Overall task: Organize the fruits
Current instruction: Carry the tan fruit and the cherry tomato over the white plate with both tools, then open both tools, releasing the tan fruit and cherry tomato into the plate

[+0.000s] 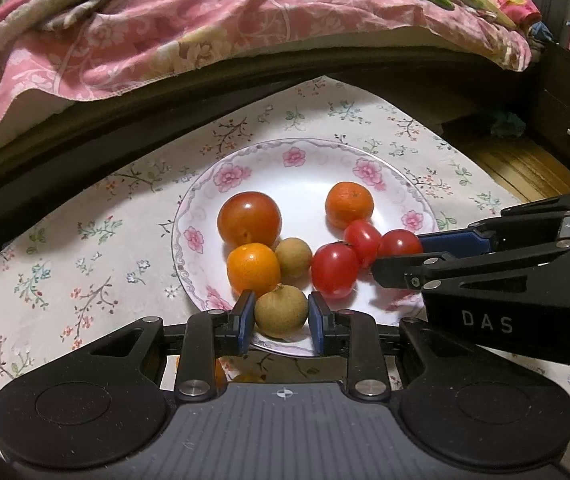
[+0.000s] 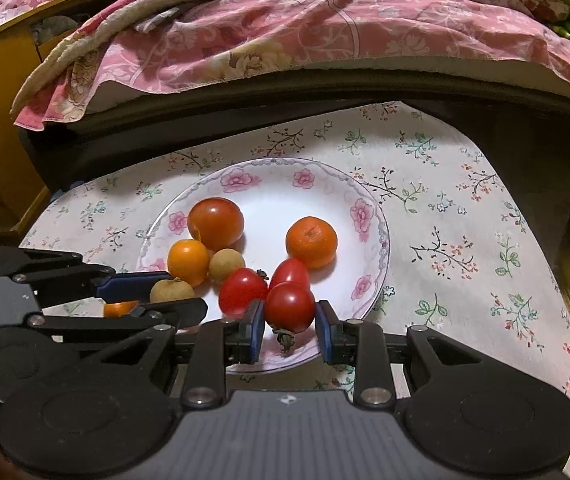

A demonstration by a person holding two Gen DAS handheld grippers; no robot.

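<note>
Floral plate (image 1: 245,160), frame centre, holds 8 fruits. Left gripper (image 1: 281,316) open, pads flanking the near longan (image 1: 281,310) at lower centre. Right gripper (image 2: 290,320) open around a cherry tomato (image 2: 290,306), left pad touching. Housing reads "DAS".

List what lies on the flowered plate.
On the plate: one large tomato, three cherry tomatoes, two oranges, two brown longans. Nothing visible beneath them.
</note>
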